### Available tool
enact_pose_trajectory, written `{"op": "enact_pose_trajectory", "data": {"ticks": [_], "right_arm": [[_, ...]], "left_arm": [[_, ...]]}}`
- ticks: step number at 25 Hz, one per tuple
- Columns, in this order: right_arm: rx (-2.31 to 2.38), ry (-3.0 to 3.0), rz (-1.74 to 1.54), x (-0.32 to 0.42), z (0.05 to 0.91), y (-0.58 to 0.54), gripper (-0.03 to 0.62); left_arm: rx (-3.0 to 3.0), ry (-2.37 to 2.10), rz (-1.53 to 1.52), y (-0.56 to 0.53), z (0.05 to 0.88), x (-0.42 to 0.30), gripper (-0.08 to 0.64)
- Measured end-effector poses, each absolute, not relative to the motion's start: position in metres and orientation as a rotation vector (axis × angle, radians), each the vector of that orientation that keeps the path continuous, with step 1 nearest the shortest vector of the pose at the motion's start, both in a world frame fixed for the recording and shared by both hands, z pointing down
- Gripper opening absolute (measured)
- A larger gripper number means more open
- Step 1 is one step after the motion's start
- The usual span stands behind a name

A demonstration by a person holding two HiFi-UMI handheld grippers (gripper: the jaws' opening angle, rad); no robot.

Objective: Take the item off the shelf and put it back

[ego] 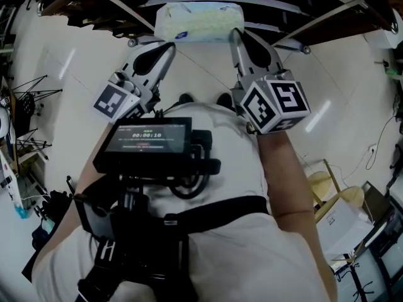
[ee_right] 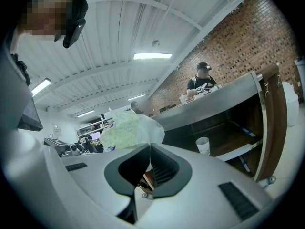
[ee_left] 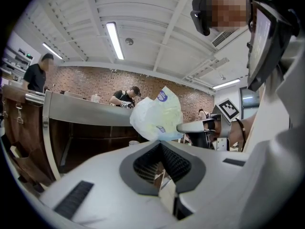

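Slippage is the risk: the tissue pack [ego: 198, 22] hangs before the shelf [ego: 343, 19], pinched at its thin wrapper edges by the closed fingers of the left gripper [ego: 169, 46] and right gripper [ego: 237, 36]. Uneven pulling could tear it free.

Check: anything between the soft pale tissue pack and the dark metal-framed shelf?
Nothing visible does. The left gripper and right gripper pinch the soft pale plastic-wrapped tissue pack by its ends, just before the dark metal-framed shelf. A white paper cup stands on a lower board, aside.
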State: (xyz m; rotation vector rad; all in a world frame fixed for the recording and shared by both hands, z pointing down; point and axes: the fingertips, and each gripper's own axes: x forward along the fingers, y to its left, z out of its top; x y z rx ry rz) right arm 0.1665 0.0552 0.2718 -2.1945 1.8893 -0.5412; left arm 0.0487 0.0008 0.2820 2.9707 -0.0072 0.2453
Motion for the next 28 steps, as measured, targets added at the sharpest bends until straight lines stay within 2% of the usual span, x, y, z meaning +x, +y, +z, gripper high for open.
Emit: {"op": "enact_pose_trajectory", "data": {"ticks": [14, 28], "right_arm": [[-2.238, 1.886, -0.495, 0.191, 0.270, 0.036, 0.015], [-2.224, 1.856, -0.606, 0.212, 0.291, 0.019, 0.015]], "left_arm": [[3.024, 0.056, 0.249, -0.029, 0.281, 0.073, 0.009], [2.962, -0.016, 0.276, -0.037, 0.302, 0.069, 0.009]]}}
